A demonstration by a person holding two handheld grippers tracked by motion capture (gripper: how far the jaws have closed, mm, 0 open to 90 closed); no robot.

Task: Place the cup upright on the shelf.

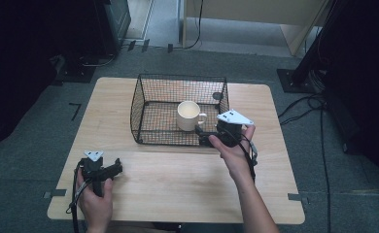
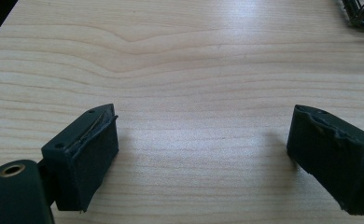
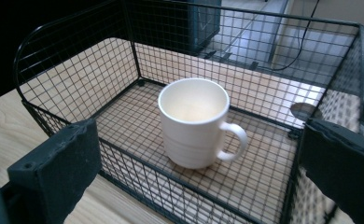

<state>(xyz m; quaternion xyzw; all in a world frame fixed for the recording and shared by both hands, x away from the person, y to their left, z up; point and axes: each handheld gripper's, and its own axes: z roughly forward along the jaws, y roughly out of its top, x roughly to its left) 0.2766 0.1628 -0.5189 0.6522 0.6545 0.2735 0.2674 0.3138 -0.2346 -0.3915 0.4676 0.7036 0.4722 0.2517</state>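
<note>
A white mug [image 1: 189, 115] [image 3: 195, 122] stands upright and empty inside a black wire basket [image 1: 144, 90] [image 3: 77, 84] in the middle of the wooden table, its handle toward the right. My right gripper [image 1: 203, 136] [image 3: 199, 172] hovers at the basket's near right corner, open, with its jaws wide apart and the mug ahead between them, untouched. My left gripper [image 1: 115, 169] [image 2: 201, 158] rests low over the table's near left part, open, with only bare wood between its pads [image 2: 89, 158].
The wooden table [image 1: 178, 184] has open surface in front of the basket. A basket corner [image 2: 362, 14] shows at the top right of the left gripper view. Dark stands and cables [image 1: 304, 104] lie on the grey floor around the table.
</note>
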